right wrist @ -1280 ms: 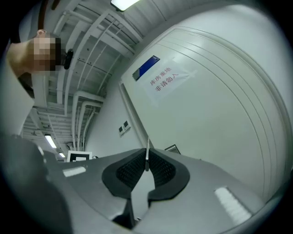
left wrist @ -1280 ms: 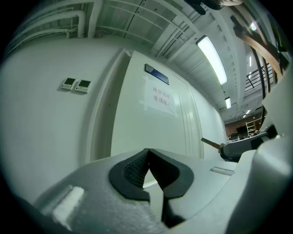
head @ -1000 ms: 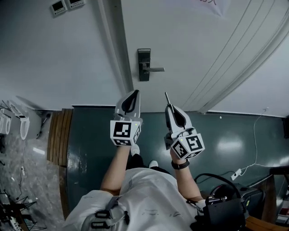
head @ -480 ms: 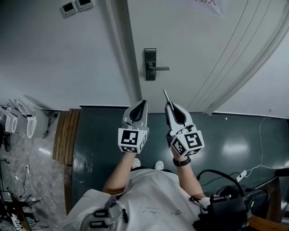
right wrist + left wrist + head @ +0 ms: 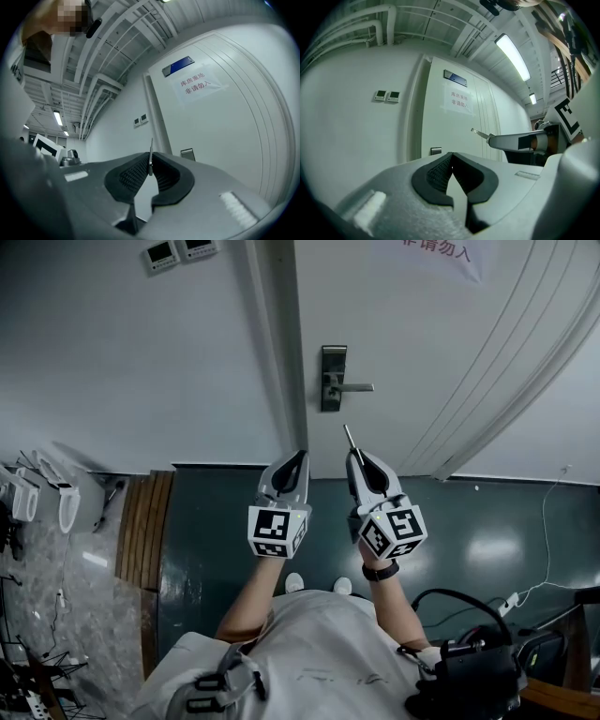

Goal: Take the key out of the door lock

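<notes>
The white door (image 5: pixel 422 324) carries a dark lock plate (image 5: pixel 333 378) with a lever handle (image 5: pixel 356 387); I see no key in it. My right gripper (image 5: pixel 356 457) is shut on a thin metal key (image 5: pixel 348 437) whose blade sticks out toward the door, well short of the lock. In the right gripper view the key (image 5: pixel 150 157) stands edge-on between the pads, and the lock plate (image 5: pixel 187 153) is far behind. My left gripper (image 5: pixel 299 457) hangs beside it, shut and holding nothing. In the left gripper view its pads (image 5: pixel 440 171) meet, and the key (image 5: pixel 478 133) shows at the right.
Wooden planks (image 5: pixel 131 521) lie on the dark floor at the left, beside white fixtures (image 5: pixel 23 493). Two wall panels (image 5: pixel 178 251) sit above left of the door frame. A cable (image 5: pixel 534 521) and dark gear (image 5: pixel 469 671) are at the right. A paper sign (image 5: pixel 436 249) hangs on the door.
Both grippers have drawn back from the door and sit lower in the head view, farther from the lock. The key stays in the right gripper.
</notes>
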Available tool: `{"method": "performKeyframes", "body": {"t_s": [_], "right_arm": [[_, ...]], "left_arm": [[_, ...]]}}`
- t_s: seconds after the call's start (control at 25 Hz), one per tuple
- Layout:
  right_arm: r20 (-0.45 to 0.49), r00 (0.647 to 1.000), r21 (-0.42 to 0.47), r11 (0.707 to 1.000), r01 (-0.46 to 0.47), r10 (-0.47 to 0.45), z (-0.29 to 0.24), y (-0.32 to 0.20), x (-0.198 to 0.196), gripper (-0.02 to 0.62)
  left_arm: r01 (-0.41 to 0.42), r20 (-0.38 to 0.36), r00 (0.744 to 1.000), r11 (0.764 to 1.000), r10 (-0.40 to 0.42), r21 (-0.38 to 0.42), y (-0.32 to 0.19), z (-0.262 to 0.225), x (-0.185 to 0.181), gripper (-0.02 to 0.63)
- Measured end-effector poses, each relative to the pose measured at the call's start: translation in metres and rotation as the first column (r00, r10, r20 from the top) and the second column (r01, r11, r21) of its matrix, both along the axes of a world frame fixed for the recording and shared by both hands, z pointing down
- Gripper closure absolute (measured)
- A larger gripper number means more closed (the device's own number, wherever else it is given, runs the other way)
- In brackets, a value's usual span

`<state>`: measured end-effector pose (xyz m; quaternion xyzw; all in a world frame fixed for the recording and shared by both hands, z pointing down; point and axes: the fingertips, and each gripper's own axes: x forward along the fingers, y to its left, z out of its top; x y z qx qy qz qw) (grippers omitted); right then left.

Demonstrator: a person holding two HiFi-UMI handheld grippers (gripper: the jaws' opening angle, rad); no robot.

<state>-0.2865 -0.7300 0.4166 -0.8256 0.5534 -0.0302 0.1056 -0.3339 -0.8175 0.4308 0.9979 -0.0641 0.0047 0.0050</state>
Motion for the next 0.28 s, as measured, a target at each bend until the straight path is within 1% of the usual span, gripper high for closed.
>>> {"method": "performKeyframes", "body": {"t_s": [0.28], "right_arm": [[0.009, 0.999, -0.007, 0.999, -0.036, 0.036, 0.004, -0.028, 0.0, 0.571]], "left_arm": [[-0.031, -0.01, 0.999, 1.0, 0.031, -0.003, -0.031, 0.0, -0.004, 0.604]]}}
